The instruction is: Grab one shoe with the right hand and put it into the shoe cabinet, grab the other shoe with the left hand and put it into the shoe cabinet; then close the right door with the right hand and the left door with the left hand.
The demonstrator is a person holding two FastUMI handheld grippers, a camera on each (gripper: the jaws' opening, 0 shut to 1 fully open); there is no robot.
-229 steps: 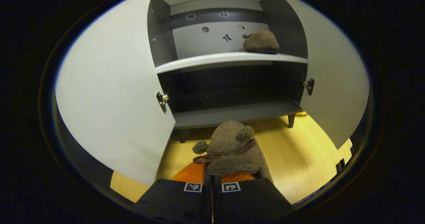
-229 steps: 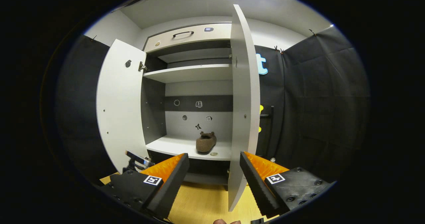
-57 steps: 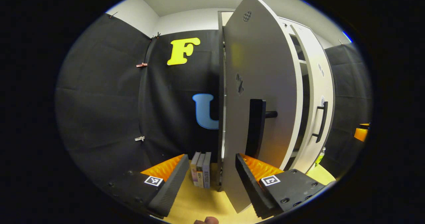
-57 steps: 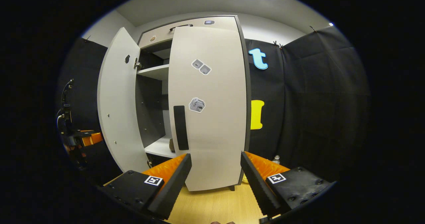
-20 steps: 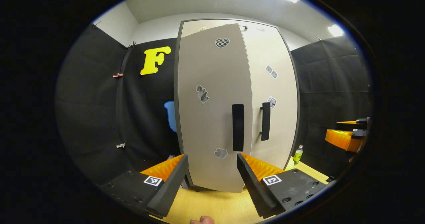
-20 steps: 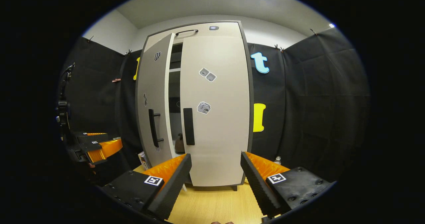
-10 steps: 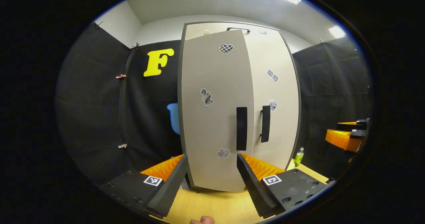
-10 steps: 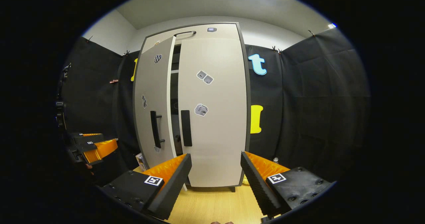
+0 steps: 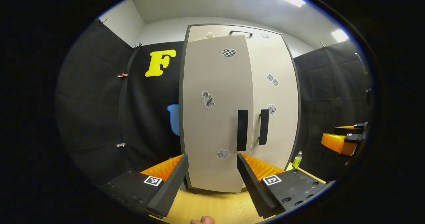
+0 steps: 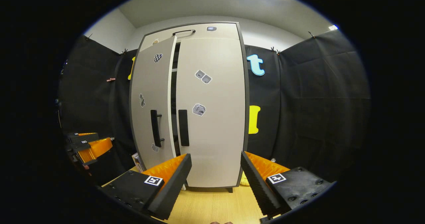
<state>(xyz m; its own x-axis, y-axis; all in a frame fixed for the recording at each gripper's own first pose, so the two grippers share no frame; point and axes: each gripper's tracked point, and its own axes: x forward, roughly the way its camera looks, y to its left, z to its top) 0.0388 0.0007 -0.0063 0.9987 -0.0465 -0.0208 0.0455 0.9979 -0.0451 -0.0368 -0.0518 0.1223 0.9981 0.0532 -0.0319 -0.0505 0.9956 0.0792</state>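
Straight ahead, far side of the pale wooden floor [image 10: 212, 205]: tall beige two-door shoe cabinet [image 10: 212, 29] with dark frame, standing against the black cloth wall.

Right door [image 10: 215, 117]: flush with the frame, black bar handle [image 10: 183, 127] near its inner edge.

Left door [image 9: 212, 117]: nearly shut; the right gripper view shows a narrow dark gap between the two doors, so it probably needs a last push. Black bar handle [image 9: 242, 130] beside the gap.

Shoes: presumably inside, hidden by the doors.

Left gripper [image 9: 212, 175]: orange-and-black ribbed fingers spread, holding nothing, clear of the left door and facing it, well placed for a push.

Right gripper [image 10: 215, 175]: fingers spread, empty, drawn back from the right door, its part seemingly done.

Small green bottle [image 9: 297, 158]: on the floor, right of the cabinet.
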